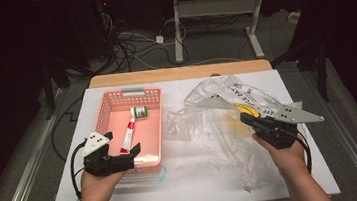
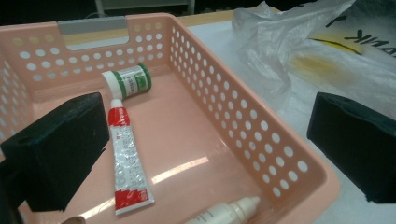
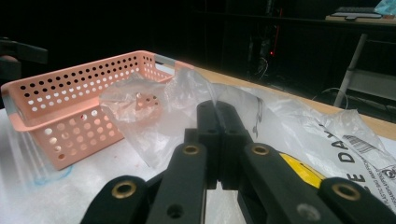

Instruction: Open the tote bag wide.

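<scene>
**One basket, one bag, two tools**

On the counter (image 1: 75, 191) sits one pink basket (image 1: 104, 110) and, just beside it, one crumpled clear plastic bag (image 1: 219, 121) with black print and a yellow patch.

The basket holds three things: one red-and-silver tube (image 2: 125, 163), one white-and-green jar (image 2: 128, 81) touching the tube's cap, and one white bottle (image 2: 229, 212) at the near wall.

The left tool (image 1: 134, 153) hovers at the basket's near end, jaws apart and holding nothing. The right tool (image 3: 217, 140) has its jaws together, clamped on the bag's edge.
</scene>
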Available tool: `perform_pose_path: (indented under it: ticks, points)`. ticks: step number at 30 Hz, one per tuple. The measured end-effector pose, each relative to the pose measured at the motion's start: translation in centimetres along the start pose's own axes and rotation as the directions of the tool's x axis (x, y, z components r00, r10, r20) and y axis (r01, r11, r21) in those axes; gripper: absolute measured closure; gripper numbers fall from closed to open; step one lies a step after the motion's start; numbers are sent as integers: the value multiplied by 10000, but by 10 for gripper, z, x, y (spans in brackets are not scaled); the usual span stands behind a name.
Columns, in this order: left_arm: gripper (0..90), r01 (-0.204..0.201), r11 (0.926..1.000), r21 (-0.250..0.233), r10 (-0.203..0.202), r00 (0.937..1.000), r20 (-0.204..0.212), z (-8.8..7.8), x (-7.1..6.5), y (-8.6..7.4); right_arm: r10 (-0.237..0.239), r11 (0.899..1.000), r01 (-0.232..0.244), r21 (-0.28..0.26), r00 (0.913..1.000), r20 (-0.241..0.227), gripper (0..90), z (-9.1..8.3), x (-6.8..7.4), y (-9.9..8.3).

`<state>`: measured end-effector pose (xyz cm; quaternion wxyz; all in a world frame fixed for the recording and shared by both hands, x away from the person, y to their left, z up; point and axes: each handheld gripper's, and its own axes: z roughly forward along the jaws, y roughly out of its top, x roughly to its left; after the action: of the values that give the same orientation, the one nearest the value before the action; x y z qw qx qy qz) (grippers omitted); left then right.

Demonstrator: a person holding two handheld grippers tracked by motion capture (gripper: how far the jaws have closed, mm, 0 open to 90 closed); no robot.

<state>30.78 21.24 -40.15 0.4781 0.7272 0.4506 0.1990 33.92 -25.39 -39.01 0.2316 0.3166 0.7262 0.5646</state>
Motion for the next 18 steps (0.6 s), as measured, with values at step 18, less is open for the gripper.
perform_pose_path:
  ticks: [18]
  points:
    - [0,516,9963,691,-474,9970,-610,41,29,30,-91,9999,90,-67,9996,-260,900,3,5,2]
